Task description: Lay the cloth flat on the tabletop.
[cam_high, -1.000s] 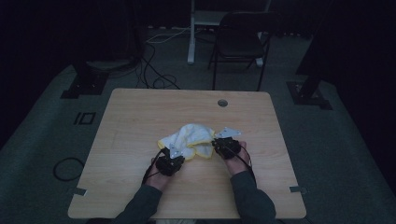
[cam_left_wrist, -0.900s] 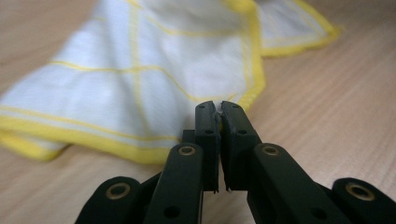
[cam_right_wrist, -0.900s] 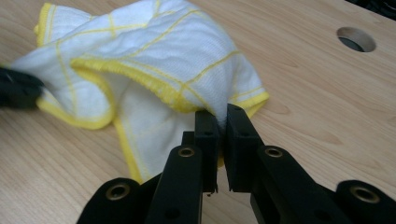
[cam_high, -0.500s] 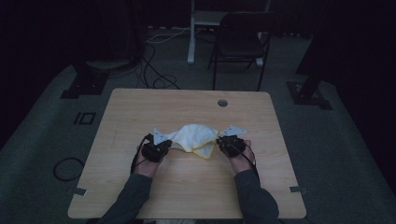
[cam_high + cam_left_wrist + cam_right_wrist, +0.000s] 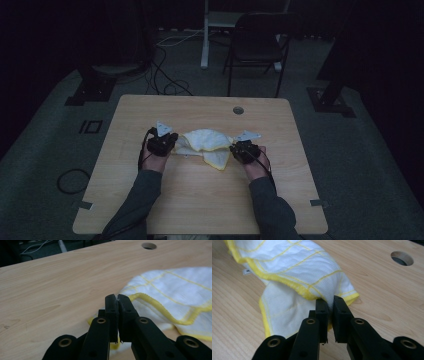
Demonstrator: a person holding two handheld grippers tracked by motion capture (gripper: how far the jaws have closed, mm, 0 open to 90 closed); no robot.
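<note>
A white dishcloth with yellow grid lines and a yellow hem lies near the middle of the table, stretched between the two grippers but not flat: its middle humps up in soft folds, and one hemmed corner droops toward the person on the right-hand side. The left gripper has its fingers pinched together on the yellow hem at the cloth's left end, a sliver of fabric showing between the tips. The right gripper has its fingers nearly closed on a bunched, hemmed corner at the other end, with cloth squeezed into the narrow gap. In the high view both grippers, left and right, sit low over the wood, well apart, with the cloth spanning them.

Judging by this, the work is spreading or folding the cloth and it looks early to midway: both ends are gripped and partly drawn apart, but the folds remain to be pulled out and the cloth laid smooth.

The table is pale wood-grain laminate, with a round cable hole near its far edge. Around it lies dim grey carpet, a dark folding chair beyond the far edge, loose cables on the floor, and dark stand bases to either side.
</note>
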